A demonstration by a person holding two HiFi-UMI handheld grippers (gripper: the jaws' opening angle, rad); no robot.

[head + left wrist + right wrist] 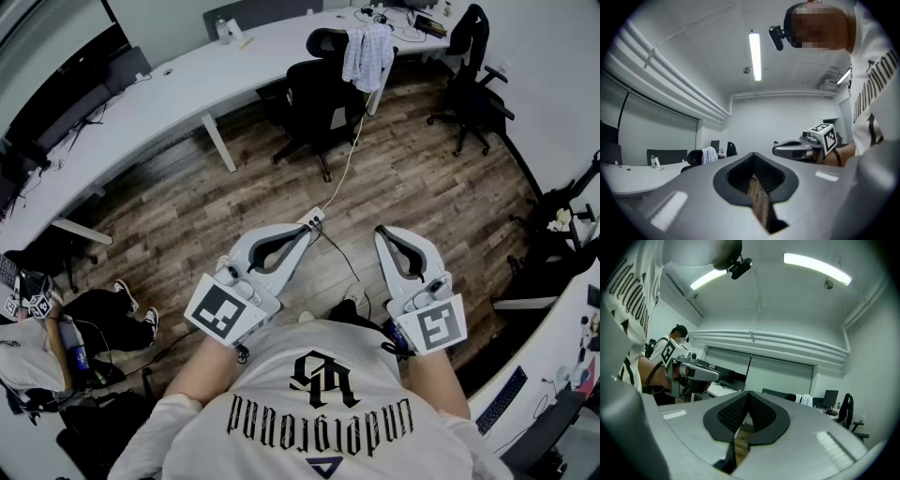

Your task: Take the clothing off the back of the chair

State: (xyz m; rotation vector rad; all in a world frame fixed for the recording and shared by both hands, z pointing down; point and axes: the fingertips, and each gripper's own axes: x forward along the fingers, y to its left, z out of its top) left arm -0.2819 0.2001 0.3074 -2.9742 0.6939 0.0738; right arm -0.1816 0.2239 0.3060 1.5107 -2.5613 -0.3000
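Wooden floor (422, 187) is shown by the head view, with clothing (367, 54) draped over a chair (314, 98), well apart from the left gripper (307, 228) and right gripper (382, 232), whose jaws are pressed together, empty. Ceiling lights (755, 55) are shown only by the gripper views.

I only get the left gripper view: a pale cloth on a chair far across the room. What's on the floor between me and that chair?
Observer: The head view shows a white cable trailing across the wooden floor to a power strip, which lies between you and the chair.
Operator: Is the right hand-held gripper free to grab?
Observer: Yes. Its own view shows the right hand-held gripper with its jaws together and nothing between them.
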